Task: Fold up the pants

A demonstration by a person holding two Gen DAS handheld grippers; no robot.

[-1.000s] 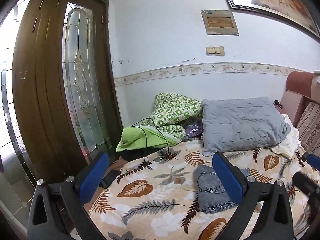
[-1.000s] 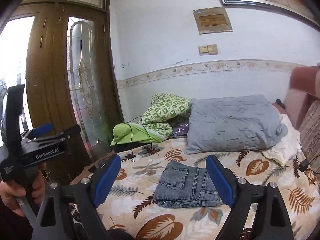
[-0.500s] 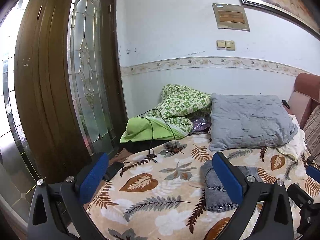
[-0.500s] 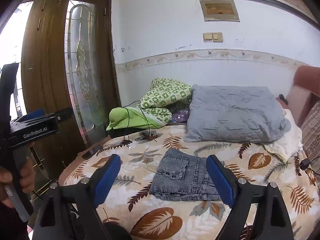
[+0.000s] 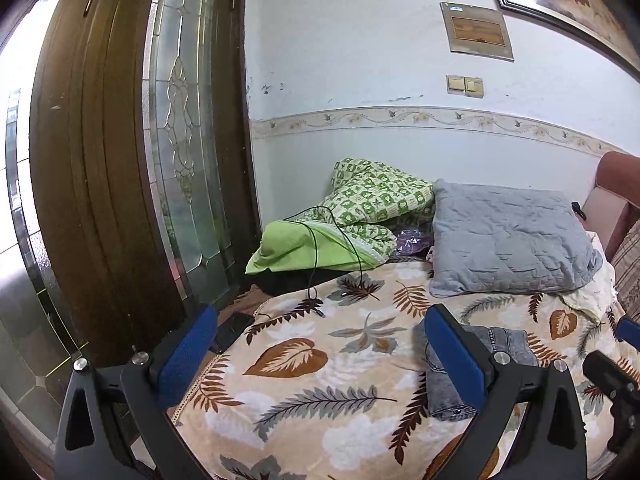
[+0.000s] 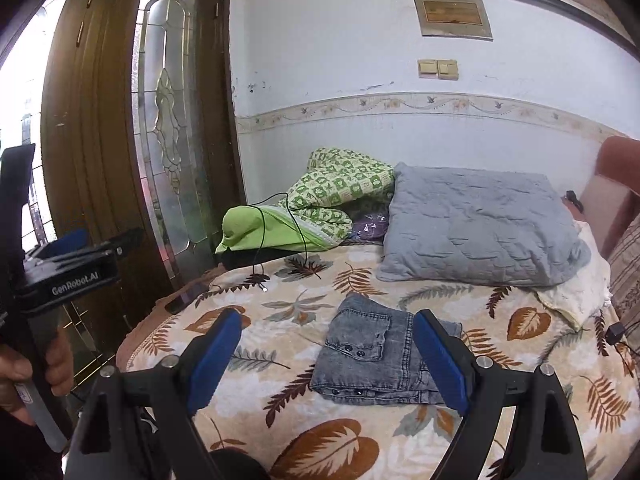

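Grey denim pants [image 6: 376, 356] lie folded into a compact rectangle on the leaf-patterned bedspread [image 6: 304, 304]. They also show in the left wrist view [image 5: 444, 392], partly behind my right finger. My left gripper [image 5: 320, 356] is open and empty, held above the bed's near left part, away from the pants. My right gripper [image 6: 328, 360] is open and empty, held above and in front of the pants without touching them. The left gripper's body [image 6: 68, 276] and the hand holding it show at the left edge of the right wrist view.
A grey pillow [image 6: 480, 228] and a green patterned blanket [image 6: 320, 204] lie at the bed's far end. A black cable [image 6: 280, 236] trails over the blanket onto the bed. A wooden door with glass panels [image 5: 132, 168] stands left. A sofa arm [image 5: 616, 200] is right.
Both grippers have drawn back and tilted slightly, so the views shifted. The folded pants have not moved. Both stay open.
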